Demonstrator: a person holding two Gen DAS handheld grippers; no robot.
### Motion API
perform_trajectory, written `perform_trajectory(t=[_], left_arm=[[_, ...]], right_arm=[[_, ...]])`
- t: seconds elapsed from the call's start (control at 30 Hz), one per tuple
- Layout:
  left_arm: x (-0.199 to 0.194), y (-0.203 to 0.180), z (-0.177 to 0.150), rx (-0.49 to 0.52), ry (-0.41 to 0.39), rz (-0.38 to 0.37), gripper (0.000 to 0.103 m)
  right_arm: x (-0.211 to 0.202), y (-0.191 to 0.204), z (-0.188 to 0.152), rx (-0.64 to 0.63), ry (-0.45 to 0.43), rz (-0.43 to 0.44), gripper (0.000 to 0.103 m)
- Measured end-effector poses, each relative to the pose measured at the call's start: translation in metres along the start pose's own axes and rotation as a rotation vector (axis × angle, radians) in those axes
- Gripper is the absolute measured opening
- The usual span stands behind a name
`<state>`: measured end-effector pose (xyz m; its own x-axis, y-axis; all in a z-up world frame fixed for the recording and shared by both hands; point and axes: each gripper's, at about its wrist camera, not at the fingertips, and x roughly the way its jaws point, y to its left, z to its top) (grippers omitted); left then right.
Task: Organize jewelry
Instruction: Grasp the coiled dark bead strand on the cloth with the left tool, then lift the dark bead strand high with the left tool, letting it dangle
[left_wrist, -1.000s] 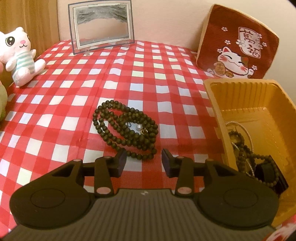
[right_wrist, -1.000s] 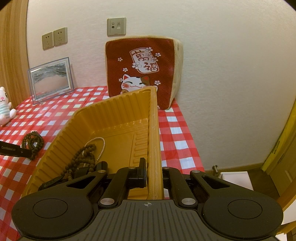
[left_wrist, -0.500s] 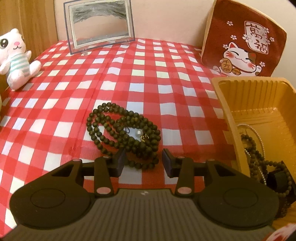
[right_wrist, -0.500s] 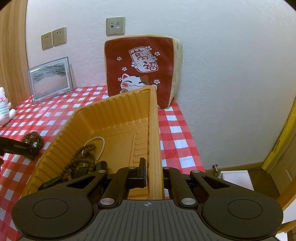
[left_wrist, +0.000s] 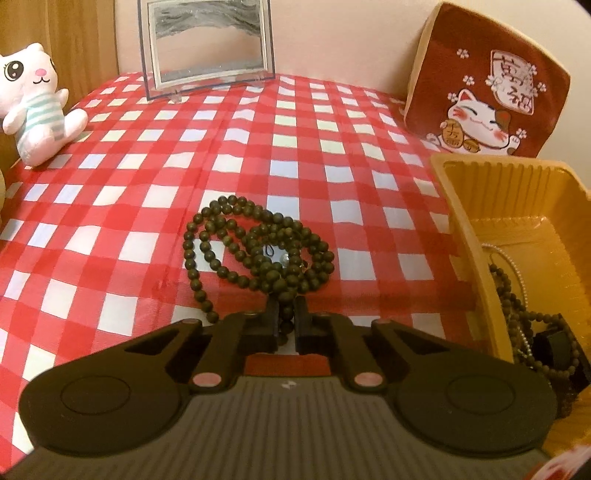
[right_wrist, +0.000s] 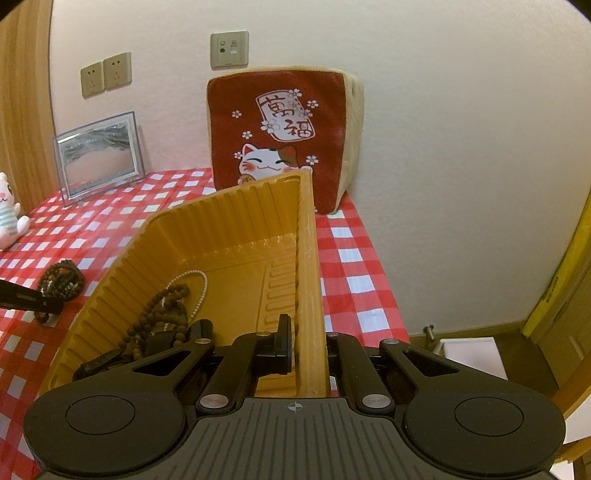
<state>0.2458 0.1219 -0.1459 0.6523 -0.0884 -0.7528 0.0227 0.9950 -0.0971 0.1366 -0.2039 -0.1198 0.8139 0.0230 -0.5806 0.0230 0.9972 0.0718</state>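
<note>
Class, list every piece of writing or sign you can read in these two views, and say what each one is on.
"萬福": on the white plaque printed on the red lucky-cat cushion, above the cat.
Character on the gold coin the cat holds: too small to read for certain.
Yellow strip at the right edge of the right view: dark print, too blurred to read.
Wall sockets, tray and picture frame: no writing visible.

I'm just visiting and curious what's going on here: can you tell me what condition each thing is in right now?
Left gripper: shut on the dark bead necklace.
Dark bead necklace: heaped on the checked tablecloth, near end pinched.
Right gripper: shut on the yellow tray's wall.
Yellow tray: open-topped, holding beads and a pearl strand.
Sand picture frame: upright.
Plush cat: sitting.
</note>
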Motion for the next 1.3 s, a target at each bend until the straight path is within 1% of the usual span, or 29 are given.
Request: perform_trajectory(t=[0.1,0.2,0.47,0.57,0.63,0.83,1.07,1.3], left_arm=[[-0.011,0.002,0.005,0.003,-0.024,-0.015,0.006],[-0.027,0.009,0.015,-0.002,-0.068,-0.031,0.006],[-0.087,0.033,0.061,-0.005,-0.232,-0.037,0.006],[-0.111,0.042,0.075,-0.021,-0.282,-0.052,0.006],[-0.126,0.046,0.082,-0.014,-0.311,-0.055,0.006],[-0.168,0.046,0.103,0.014,-0.386,-0.092,0.006],[-0.214,0.038,0.126,0.063,-0.475,-0.143,0.006],[-0.259,0.04,0.146,0.072,-0.574,-0.17,0.006]], right_arm=[[0.0,0.0,0.0,0.001,0.001,0.0,0.005],[0.0,0.0,0.0,0.001,0.001,0.0,0.005],[0.0,-0.001,0.0,0.002,0.001,0.001,0.005],[0.0,0.0,0.0,0.004,0.001,0.001,0.005],[0.0,0.0,0.0,0.005,0.001,0.001,0.005],[0.0,0.0,0.0,0.003,0.001,0.001,0.005],[0.0,-0.001,0.0,0.003,0.001,0.002,0.005],[0.0,-0.001,0.0,0.0,0.0,0.003,0.005]])
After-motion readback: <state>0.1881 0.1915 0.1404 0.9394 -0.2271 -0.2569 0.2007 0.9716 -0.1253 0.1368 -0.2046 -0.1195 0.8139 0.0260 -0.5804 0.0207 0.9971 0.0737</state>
